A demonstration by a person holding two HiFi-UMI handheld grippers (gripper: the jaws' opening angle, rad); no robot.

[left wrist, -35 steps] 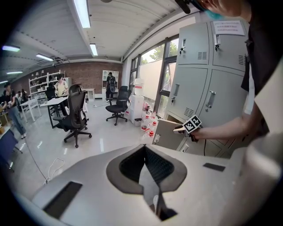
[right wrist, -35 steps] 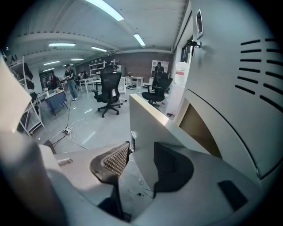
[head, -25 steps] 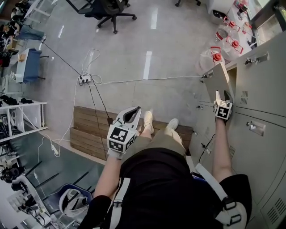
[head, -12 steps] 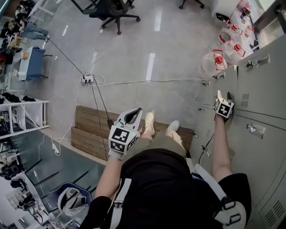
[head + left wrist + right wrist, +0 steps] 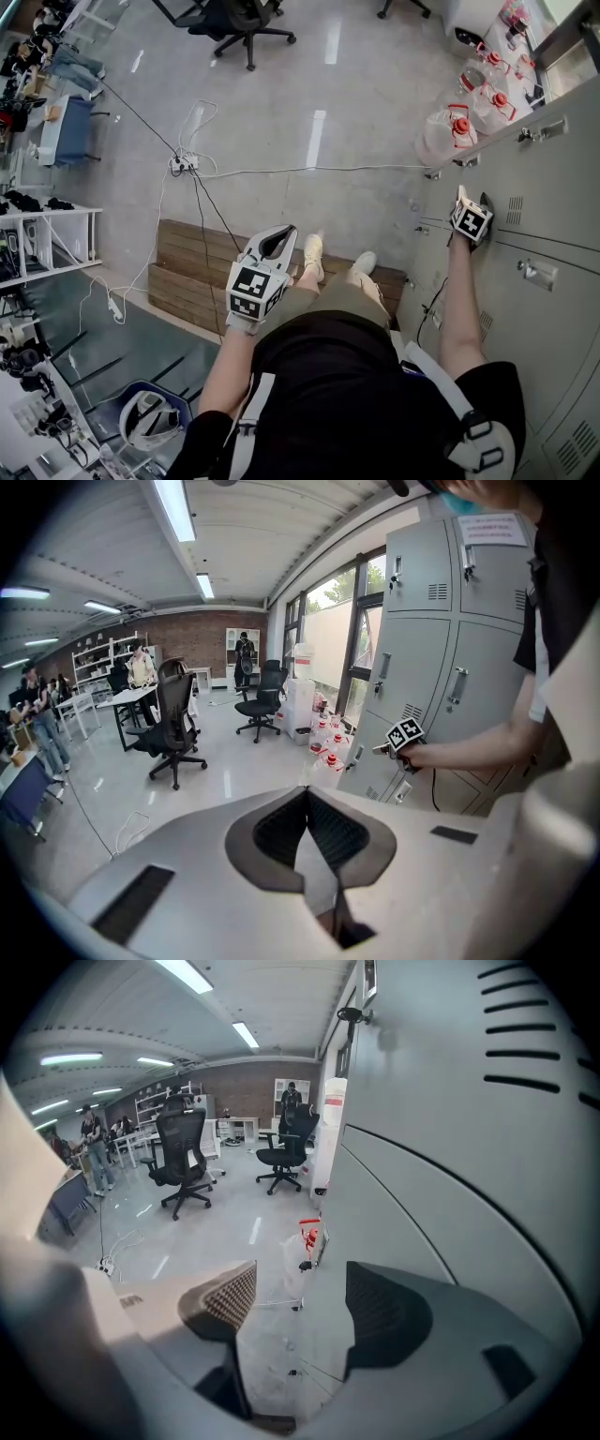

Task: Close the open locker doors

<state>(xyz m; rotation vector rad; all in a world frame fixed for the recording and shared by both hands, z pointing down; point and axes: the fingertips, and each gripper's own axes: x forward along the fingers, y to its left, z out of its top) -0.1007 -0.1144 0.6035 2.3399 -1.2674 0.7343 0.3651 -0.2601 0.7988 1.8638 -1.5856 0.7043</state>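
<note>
Swung shut since a second ago, the grey metal locker door (image 5: 511,173) lies flush in its row, seemingly done, beside the right gripper (image 5: 472,199), whose empty jaws have just been opening wide; the left gripper (image 5: 272,242) hangs closed.

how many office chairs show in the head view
2. One chair at the top, left of centre; only the wheeled base of another at the top edge, further right. Others may be out of frame.

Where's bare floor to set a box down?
Free: the floor between the office chair and the water jugs. Crowded: the power strip and cables to its left, and the jugs against the lockers.
</note>
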